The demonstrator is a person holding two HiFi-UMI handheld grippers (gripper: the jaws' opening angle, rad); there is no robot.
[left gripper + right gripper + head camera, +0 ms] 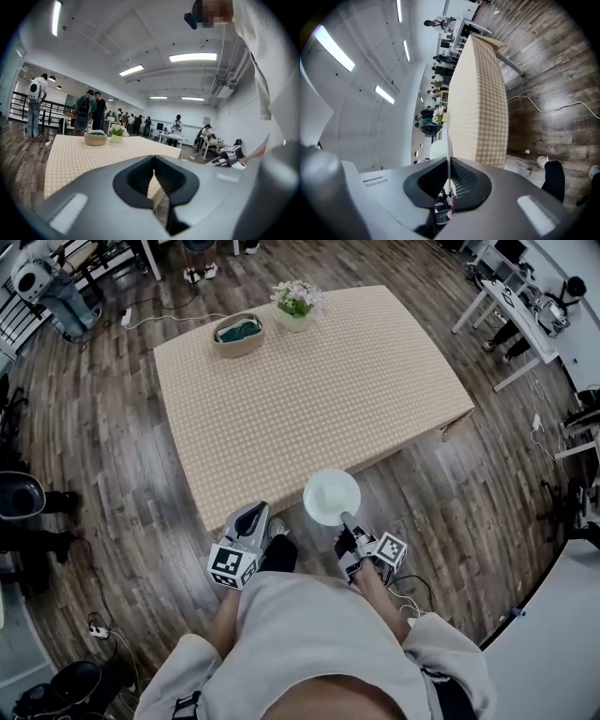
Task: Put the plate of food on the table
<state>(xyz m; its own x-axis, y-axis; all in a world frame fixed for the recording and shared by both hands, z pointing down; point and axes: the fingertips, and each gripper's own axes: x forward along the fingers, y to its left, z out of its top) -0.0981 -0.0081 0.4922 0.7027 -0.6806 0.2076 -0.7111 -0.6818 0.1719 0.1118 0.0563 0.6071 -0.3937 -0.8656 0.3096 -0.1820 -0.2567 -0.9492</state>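
The right gripper (347,521) is clenched on the near rim of a round white plate (332,497). In the right gripper view the plate shows edge-on as a thin white line between the two dark pads. The plate is held level, and its far rim reaches about to the near edge of the table covered with a beige checked cloth (319,381); the rest of it hangs over the dark wooden plank floor (94,456). Any food on the plate cannot be made out.

The left gripper (253,514) is beside the plate, also short of the table's near edge. Its jaws are together and there is nothing between them.

The table lies straight ahead of the right gripper, so this hand is the one to carry the plate forward and set it down. The near half of the table is bare, and probably nothing will stand in the way there.

At the far side of the table stand a round woven basket with something green inside (237,334) and a small pot of pale flowers (294,306), well apart from the plate. Beyond the table are white desks (525,324) and several people.
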